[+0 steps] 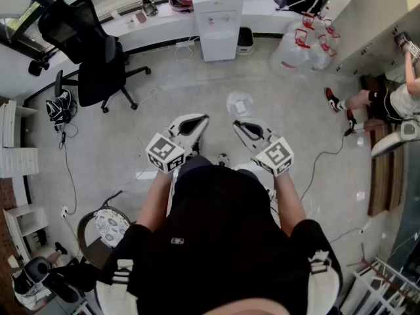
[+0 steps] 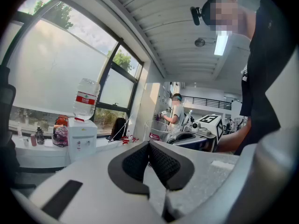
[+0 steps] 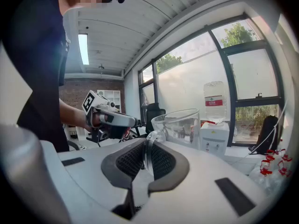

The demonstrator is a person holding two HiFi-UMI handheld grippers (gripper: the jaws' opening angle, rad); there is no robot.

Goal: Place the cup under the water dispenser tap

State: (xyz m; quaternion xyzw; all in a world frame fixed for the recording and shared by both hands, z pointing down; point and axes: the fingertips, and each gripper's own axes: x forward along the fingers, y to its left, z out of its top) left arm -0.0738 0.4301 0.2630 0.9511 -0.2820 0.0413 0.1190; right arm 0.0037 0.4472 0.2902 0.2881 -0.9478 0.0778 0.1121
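Faces bare floor (image 1: 190,87) up to water dispenser (image 1: 220,18) at far wall, office chair (image 1: 98,58) left. Clamps cup (image 1: 239,104) handle in right gripper (image 1: 241,126); holds left gripper (image 1: 197,121) closed, empty.

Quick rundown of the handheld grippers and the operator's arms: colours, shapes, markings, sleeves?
The left gripper and the right gripper match: white tapered shells with black V-shaped inlays and black cross-hatched pads. Each carries a white marker cube printed with black square patterns at the hand end. The person wears a black short-sleeved top with white stripes at the shoulders.
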